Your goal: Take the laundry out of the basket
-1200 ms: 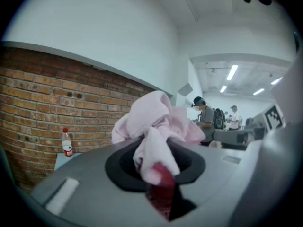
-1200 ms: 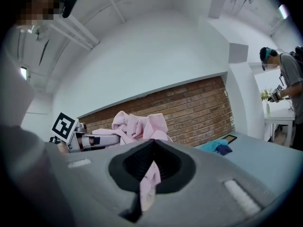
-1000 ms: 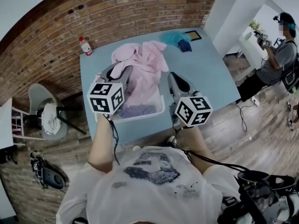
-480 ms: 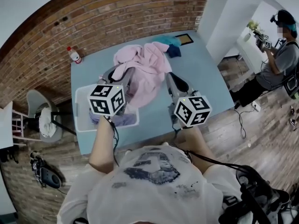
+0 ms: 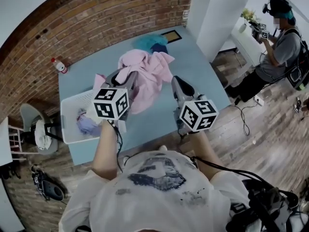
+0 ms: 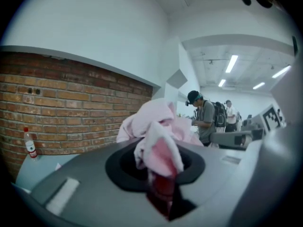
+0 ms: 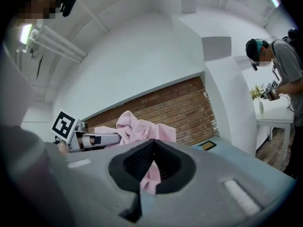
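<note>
The left gripper (image 5: pixel 126 76) is clamping a thick fold of the pink garment (image 5: pixel 147 74). In the left gripper view the soft, fleecy cloth is bulging up out of the closed jaws. The right gripper (image 5: pixel 178 83) is biting on the same garment, with its jaws pressed together on a thin hanging edge of it. Both forearms are reaching forward side by side from the person's chest. The left gripper is dipping a little and the right one is lying about level. The marker cubes are facing up toward the head camera.

The garment is hanging crumpled between the two grippers over the middle of the bench (image 5: pixel 203 76). Its long axis is running across from the left edge toward the right edge, and its lower flap is pointing toward the near edge. Whether this flap is touching the smooth grey-blue bench top, I cannot tell surely.

The basket (image 5: pixel 70 112), white, rectangular and of hard plastic, is sitting at the near left corner of the bench. A crumpled lilac cloth (image 5: pixel 88 125) is lying inside it. A teal cloth (image 5: pixel 147 41) is lying bunched near the far edge.
</note>
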The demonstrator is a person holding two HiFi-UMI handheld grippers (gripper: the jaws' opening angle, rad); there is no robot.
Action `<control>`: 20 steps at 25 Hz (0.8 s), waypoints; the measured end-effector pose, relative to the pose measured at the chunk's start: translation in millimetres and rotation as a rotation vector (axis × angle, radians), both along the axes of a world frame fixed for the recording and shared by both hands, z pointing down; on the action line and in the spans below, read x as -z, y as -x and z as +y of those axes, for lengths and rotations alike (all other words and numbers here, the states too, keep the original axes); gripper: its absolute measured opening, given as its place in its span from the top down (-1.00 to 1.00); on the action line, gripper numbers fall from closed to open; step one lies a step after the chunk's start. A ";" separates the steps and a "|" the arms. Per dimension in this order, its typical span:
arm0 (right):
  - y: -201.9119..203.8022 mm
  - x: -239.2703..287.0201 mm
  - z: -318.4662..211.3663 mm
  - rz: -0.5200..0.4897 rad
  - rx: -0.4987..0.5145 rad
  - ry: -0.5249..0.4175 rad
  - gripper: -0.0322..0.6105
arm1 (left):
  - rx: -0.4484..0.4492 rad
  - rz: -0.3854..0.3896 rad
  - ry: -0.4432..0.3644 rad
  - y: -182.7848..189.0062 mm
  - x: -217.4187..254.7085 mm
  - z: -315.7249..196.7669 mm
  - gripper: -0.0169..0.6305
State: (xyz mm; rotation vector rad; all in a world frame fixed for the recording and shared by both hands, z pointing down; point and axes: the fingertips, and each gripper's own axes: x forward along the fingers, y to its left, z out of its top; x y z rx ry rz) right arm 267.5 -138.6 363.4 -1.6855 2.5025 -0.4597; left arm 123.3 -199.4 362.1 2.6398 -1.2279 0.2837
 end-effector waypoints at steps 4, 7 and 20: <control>-29.5 -11.7 2.3 -0.008 -0.018 0.024 0.91 | 0.000 -0.037 0.003 -25.9 -11.3 -2.3 0.66; -48.1 -19.8 3.2 -0.020 -0.035 0.040 0.91 | -0.006 -0.060 0.007 -41.8 -19.0 -1.8 0.66; -63.9 -33.8 2.5 -0.033 -0.048 0.068 0.91 | -0.031 -0.070 0.024 -64.9 -30.5 -5.7 0.66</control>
